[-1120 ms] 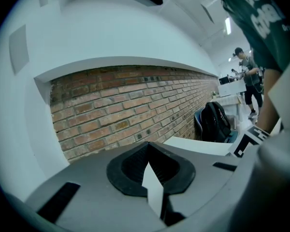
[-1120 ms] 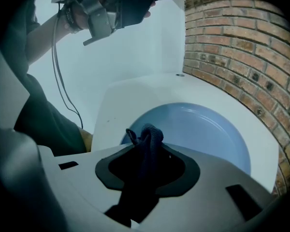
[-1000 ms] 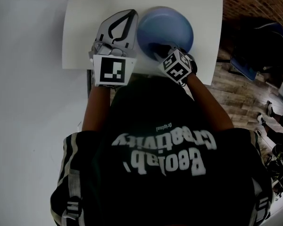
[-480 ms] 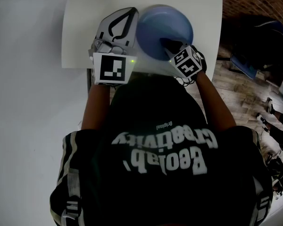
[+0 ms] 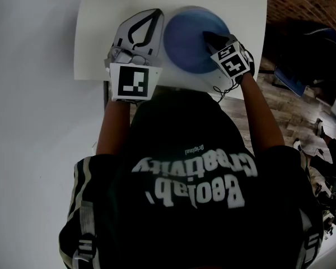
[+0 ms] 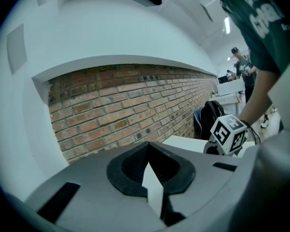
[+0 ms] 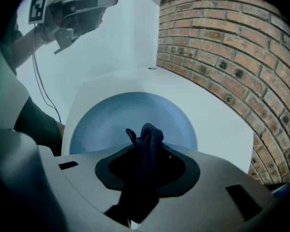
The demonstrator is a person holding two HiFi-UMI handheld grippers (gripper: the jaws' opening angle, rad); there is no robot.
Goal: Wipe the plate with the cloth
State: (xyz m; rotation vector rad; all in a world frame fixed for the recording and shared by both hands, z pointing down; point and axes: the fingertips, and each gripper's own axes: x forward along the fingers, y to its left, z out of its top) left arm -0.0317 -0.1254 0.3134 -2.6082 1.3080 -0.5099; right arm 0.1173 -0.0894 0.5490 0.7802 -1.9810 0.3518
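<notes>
Plate (image 5: 185,43), blue and round, sits on the white table (image 5: 101,38); the right gripper (image 7: 147,151) hangs over it, jaws pinching a dark cloth (image 7: 149,134) that seems to touch the plate's inside, though this is hard to tell; the left gripper (image 5: 154,18) is held up just beside the plate, jaws pressed together on nothing.

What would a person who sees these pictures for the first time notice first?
First comes the round blue plate on the white table, close to the edge nearest the person. Next is the right hand-held gripper, shut on a dark cloth over the plate. The left hand-held gripper hangs to the plate's left, jaws together, holding nothing.
</notes>
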